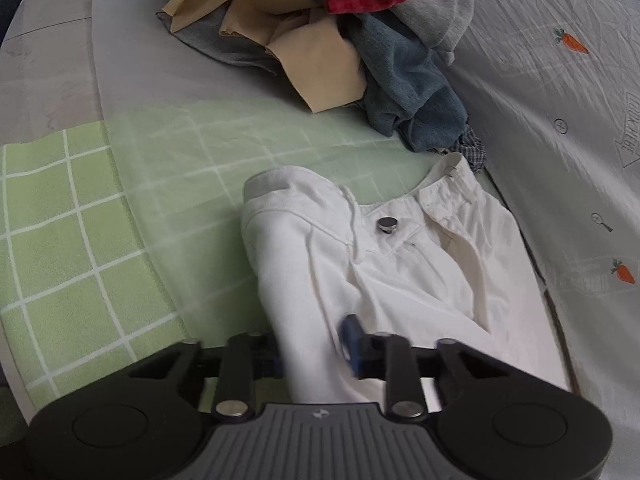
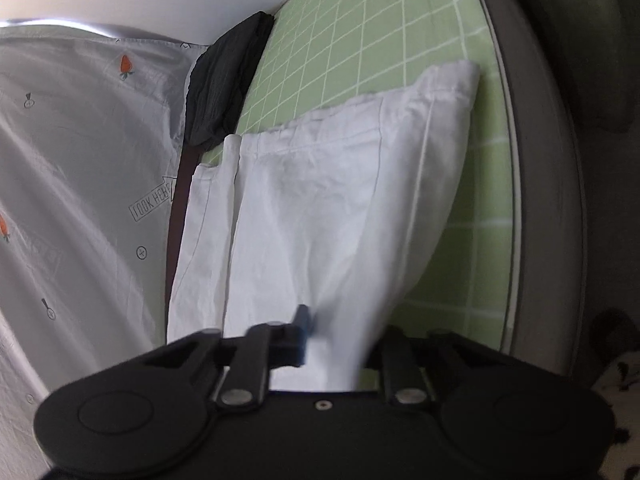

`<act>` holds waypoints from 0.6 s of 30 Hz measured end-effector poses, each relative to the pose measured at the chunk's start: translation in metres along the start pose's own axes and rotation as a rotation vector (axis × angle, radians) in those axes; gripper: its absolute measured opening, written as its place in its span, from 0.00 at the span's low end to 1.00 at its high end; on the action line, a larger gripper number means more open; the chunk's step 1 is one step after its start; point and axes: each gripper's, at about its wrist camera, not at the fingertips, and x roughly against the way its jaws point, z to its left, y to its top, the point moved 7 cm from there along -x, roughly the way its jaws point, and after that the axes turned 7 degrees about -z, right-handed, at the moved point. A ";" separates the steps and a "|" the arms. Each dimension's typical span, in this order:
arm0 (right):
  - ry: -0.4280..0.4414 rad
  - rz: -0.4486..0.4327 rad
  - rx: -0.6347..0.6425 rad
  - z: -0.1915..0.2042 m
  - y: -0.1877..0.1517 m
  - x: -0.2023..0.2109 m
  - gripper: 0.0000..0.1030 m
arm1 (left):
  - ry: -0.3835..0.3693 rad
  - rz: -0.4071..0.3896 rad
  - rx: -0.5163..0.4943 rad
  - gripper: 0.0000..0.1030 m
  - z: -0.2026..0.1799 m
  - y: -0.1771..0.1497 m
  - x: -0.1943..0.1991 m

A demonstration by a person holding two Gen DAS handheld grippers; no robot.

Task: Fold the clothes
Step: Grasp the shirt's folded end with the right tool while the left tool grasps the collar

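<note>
White trousers (image 1: 384,276) lie on the green checked sheet (image 1: 80,216), waistband and metal button (image 1: 386,224) at the far end in the left wrist view. My left gripper (image 1: 314,346) is shut on a raised fold of the trousers' left side. In the right wrist view the trouser legs (image 2: 320,208) stretch away to the hems, and my right gripper (image 2: 340,340) is shut on the lifted near cloth. The right finger of each gripper is hidden by cloth.
A pile of unfolded clothes (image 1: 360,32) in red, beige, grey and dark blue lies beyond the waistband. A white carrot-print cover (image 1: 560,120) lies beside the trousers, also shown in the right wrist view (image 2: 80,160). A dark folded garment (image 2: 224,88) sits past the hems. The bed edge (image 2: 540,200) runs along the right.
</note>
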 end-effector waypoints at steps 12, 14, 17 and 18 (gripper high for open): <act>0.044 -0.149 0.076 0.022 0.041 0.095 0.02 | 0.011 -0.078 -0.034 0.07 0.017 0.008 0.082; 0.067 -0.160 0.099 0.032 0.045 0.099 0.02 | 0.000 -0.101 -0.050 0.07 0.015 0.008 0.097; 0.126 -0.184 0.198 0.059 0.050 0.106 0.02 | -0.020 -0.151 -0.138 0.07 0.001 0.011 0.117; 0.146 -0.192 0.231 0.068 0.051 0.109 0.01 | -0.016 -0.160 -0.154 0.07 -0.001 0.011 0.117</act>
